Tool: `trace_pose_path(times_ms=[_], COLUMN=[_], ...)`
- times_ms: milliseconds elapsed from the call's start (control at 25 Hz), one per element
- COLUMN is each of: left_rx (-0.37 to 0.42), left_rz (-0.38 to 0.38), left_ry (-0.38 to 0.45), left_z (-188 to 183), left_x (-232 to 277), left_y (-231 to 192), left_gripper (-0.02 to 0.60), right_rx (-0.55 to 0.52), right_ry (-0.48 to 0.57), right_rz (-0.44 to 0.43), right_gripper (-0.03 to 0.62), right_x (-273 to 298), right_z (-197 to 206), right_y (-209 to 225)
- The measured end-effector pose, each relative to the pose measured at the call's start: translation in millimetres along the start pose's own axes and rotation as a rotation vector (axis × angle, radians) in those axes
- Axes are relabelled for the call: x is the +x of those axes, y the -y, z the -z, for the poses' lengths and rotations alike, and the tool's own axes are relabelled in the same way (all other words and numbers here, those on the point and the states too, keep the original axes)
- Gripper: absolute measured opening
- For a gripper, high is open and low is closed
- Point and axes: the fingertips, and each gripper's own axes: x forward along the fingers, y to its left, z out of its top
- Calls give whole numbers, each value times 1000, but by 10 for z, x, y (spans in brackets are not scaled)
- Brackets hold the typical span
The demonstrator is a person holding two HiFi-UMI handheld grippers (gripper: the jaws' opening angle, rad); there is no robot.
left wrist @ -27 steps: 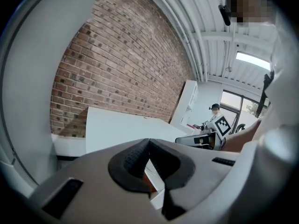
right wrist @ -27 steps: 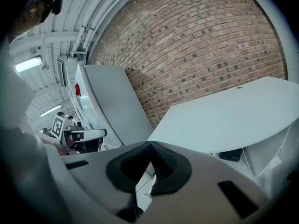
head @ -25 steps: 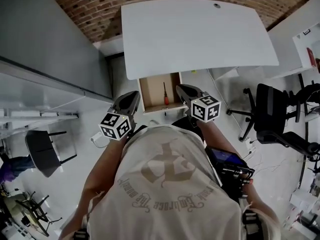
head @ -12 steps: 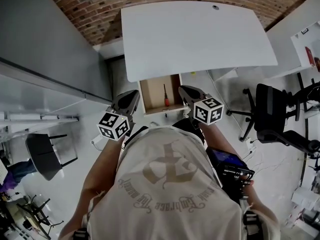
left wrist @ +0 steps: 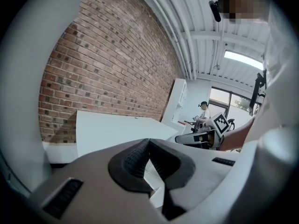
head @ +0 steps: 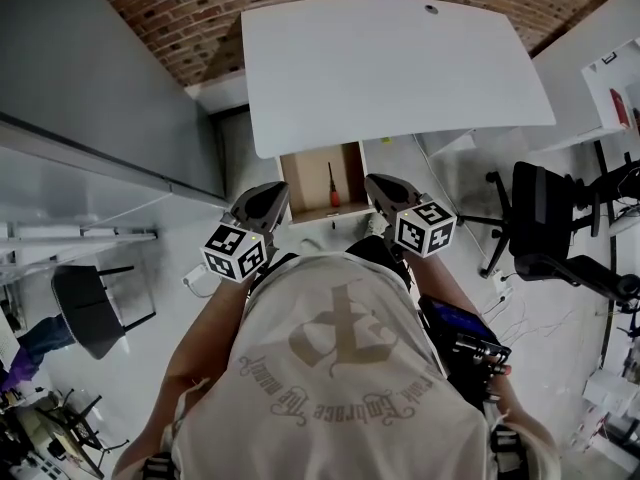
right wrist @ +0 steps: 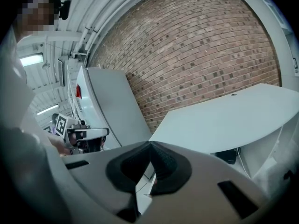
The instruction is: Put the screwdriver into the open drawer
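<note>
In the head view a red-handled screwdriver (head: 333, 189) lies inside the open wooden drawer (head: 304, 182) under the white desk's front edge. My left gripper (head: 274, 196) hovers just left of the drawer's near corner, and my right gripper (head: 378, 185) hangs just right of the drawer. Neither touches the drawer. In the left gripper view my left gripper (left wrist: 149, 141) has its jaws together with nothing between them. The right gripper view shows my right gripper (right wrist: 150, 143) with its jaws meeting at the tips, empty too.
The white desk (head: 400, 68) stands against a brick wall (head: 200, 18). A grey partition (head: 90, 88) runs along the left. A black office chair (head: 545, 228) stands at the right, another dark chair (head: 85, 303) at the left. A person stands in the distance (left wrist: 203, 113).
Both grippers have drifted slightly to the right and nearer the drawer's sides. The screwdriver has stayed in the drawer.
</note>
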Motion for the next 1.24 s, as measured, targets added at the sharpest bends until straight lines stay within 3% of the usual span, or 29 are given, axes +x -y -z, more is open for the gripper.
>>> trace_pose_path(times_ms=[280, 720, 1240], left_rx=[-3, -77, -75], left_rz=[-6, -35, -35], left_ry=[-24, -63, -70], left_z=[184, 392, 557], left_x=[-24, -76, 3], left_y=[25, 45, 126], left_gripper=[20, 20, 20], right_rx=[-38, -66, -78], right_ry=[-13, -51, -54], right_rz=[-6, -18, -37], right_gripper=[21, 21, 21], right_x=[-58, -66, 12], right_z=[120, 170, 173], right_y=[-41, -108, -5])
